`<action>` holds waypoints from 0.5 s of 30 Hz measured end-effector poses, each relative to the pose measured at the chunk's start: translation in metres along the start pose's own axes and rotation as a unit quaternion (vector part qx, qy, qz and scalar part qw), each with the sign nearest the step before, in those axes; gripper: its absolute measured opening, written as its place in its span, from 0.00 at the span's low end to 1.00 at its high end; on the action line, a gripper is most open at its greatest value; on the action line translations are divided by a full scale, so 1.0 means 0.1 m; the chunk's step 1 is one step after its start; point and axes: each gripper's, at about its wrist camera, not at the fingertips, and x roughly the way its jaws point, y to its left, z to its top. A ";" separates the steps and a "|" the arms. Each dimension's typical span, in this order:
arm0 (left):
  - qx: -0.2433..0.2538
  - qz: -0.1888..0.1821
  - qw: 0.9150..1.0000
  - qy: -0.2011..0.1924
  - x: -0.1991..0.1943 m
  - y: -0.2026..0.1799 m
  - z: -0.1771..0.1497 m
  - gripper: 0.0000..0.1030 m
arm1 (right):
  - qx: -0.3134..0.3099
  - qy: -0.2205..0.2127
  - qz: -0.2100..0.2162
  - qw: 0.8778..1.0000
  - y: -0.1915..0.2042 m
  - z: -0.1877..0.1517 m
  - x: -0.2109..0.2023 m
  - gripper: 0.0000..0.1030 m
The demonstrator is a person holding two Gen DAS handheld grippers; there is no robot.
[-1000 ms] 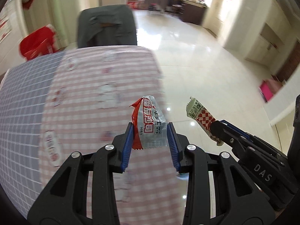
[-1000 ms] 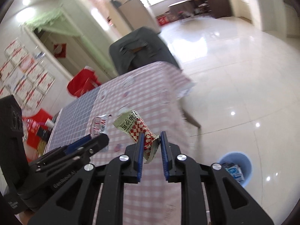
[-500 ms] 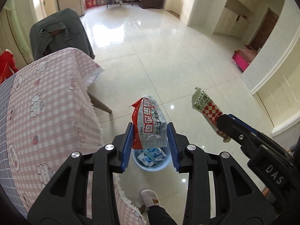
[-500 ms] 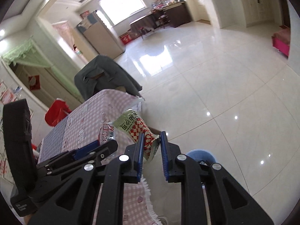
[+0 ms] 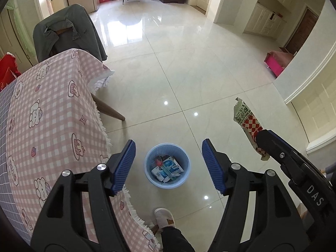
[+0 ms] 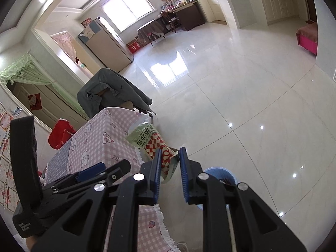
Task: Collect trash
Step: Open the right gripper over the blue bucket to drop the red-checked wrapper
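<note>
My left gripper [image 5: 168, 141] hangs over a blue bin [image 5: 167, 166] on the floor. Its jaws are opening and nothing is between them. The bin holds several white and blue packets and a bit of red. To the right, the right gripper [image 5: 262, 140] grips a green wrapper with red checks [image 5: 246, 119]. In the right wrist view my right gripper [image 6: 169, 157] is shut on that wrapper [image 6: 151, 138], which sticks up and to the left. The bin's rim [image 6: 218, 171] peeks out behind its right finger. The left gripper's blue pads [image 6: 90, 172] show at lower left.
A table with a pink checked cloth [image 5: 52, 126] stands to the left, its fringe close to the bin. A chair draped with a grey jacket [image 5: 69, 27] is behind it. A person's slippered foot [image 5: 164, 218] is just below the bin. Shiny tiled floor spreads beyond.
Both grippers swung off the table to above the bin. The left gripper opened, and the red and white wrapper it held is gone from between its fingers. The right grip is unchanged.
</note>
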 end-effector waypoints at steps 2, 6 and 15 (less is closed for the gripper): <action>-0.003 0.003 1.000 -0.003 -0.01 0.03 0.01 0.64 | -0.001 0.001 0.002 1.000 0.03 0.01 0.01 0.17; -0.007 0.010 1.000 -0.006 -0.05 0.08 0.03 0.65 | -0.008 0.004 0.008 1.000 0.13 0.02 0.06 0.17; -0.014 0.018 1.000 -0.014 -0.15 0.15 0.05 0.65 | -0.015 0.007 0.018 1.000 0.12 0.06 0.06 0.17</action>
